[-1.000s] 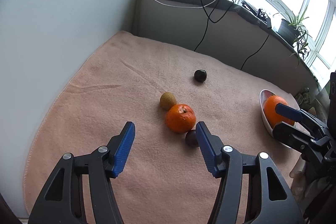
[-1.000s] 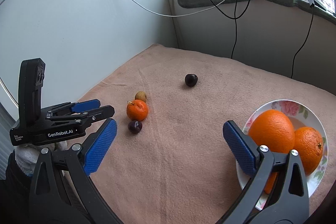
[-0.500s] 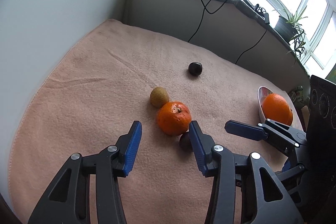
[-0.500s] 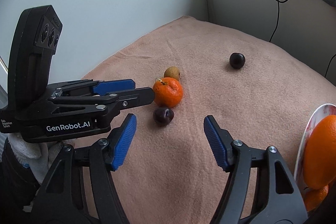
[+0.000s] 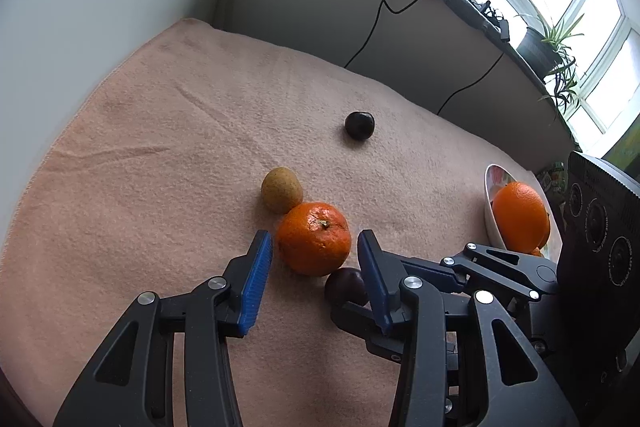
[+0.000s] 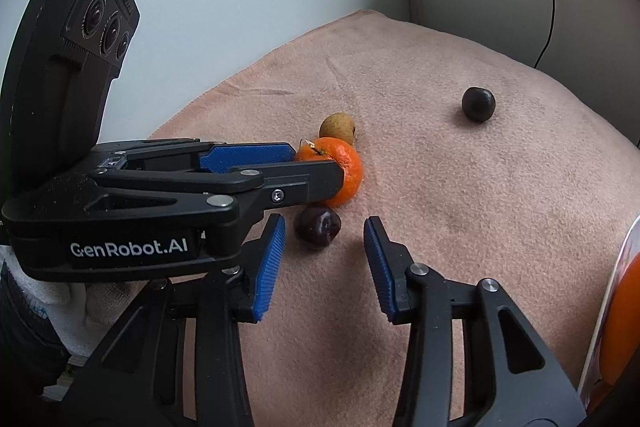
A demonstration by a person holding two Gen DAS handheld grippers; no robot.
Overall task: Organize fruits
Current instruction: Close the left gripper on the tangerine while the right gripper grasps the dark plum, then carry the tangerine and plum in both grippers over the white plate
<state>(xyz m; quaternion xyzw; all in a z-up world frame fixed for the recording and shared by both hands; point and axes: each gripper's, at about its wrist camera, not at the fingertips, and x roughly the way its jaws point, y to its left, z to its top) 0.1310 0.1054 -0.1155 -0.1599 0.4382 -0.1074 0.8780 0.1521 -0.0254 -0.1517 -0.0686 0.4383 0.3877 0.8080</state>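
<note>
A mandarin point(image 5: 314, 238) lies on the pink towel point(image 5: 160, 147), with a small brown fruit point(image 5: 281, 189) touching its far side and a dark plum point(image 5: 345, 285) against its near side. My left gripper point(image 5: 314, 259) is open, its fingers flanking the mandarin's near half. In the right wrist view my right gripper point(image 6: 324, 247) is open, just short of the dark plum point(image 6: 317, 227), with the left gripper's fingers point(image 6: 248, 155) around the mandarin point(image 6: 344, 171). A second dark plum point(image 6: 478, 103) lies apart, farther back.
A white bowl point(image 5: 490, 195) with oranges point(image 5: 520, 215) stands at the towel's right edge. A grey wall is on the left, and a sill with cables and a plant point(image 5: 548, 39) runs along the back.
Both grippers moved forward toward the fruit cluster and narrowed. The left one now brackets the mandarin; the right one has swung left from the bowl to the near plum.
</note>
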